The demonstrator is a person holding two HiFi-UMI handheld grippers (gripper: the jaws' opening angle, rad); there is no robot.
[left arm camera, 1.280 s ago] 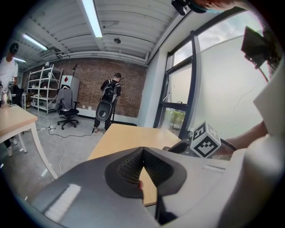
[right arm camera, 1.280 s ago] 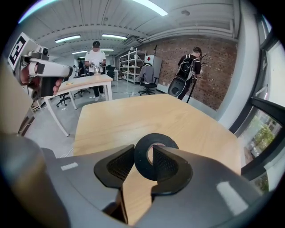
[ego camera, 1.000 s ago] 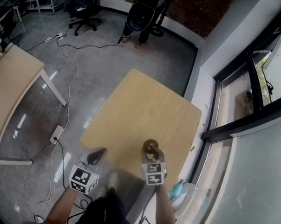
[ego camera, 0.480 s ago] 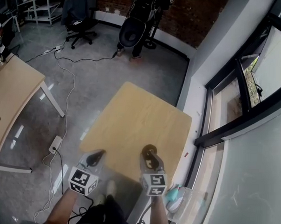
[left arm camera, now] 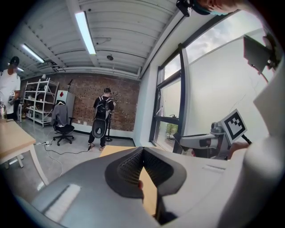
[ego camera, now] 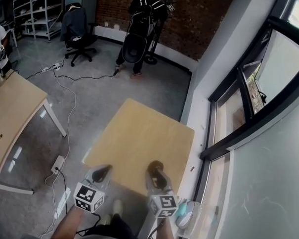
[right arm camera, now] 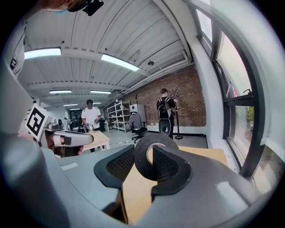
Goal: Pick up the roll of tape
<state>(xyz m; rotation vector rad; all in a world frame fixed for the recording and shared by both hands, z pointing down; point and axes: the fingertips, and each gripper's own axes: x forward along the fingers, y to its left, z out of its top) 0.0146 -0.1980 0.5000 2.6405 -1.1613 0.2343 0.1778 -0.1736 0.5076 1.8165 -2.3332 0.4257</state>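
**Right gripper and roll, held above the table's near edge.** Your right gripper point(ego camera: 156, 172) holds the roll of tape point(right arm camera: 141, 168) on edge above the near edge of the wooden table point(ego camera: 139, 138), clear of the tabletop. Its jaws stand partly apart, only as wide as the roll is thick. One ribbed pad presses on each flat face. The axis of the roll's hole therefore runs across from jaw to jaw. The ring's outer arc stands out beyond the fingertips, towards the table's far edge.

Your left gripper point(left arm camera: 140, 152) hangs by the table's near left corner, jaws closed tip to tip with nothing in them. It is near the roll but not touching it, so any onward carry falls to your right hand alone.

Since the roll is off the tabletop, the pick-up appears complete. The main risk is probably the roll pivoting between the pads, because they seem to cover only the inner part of the ring.
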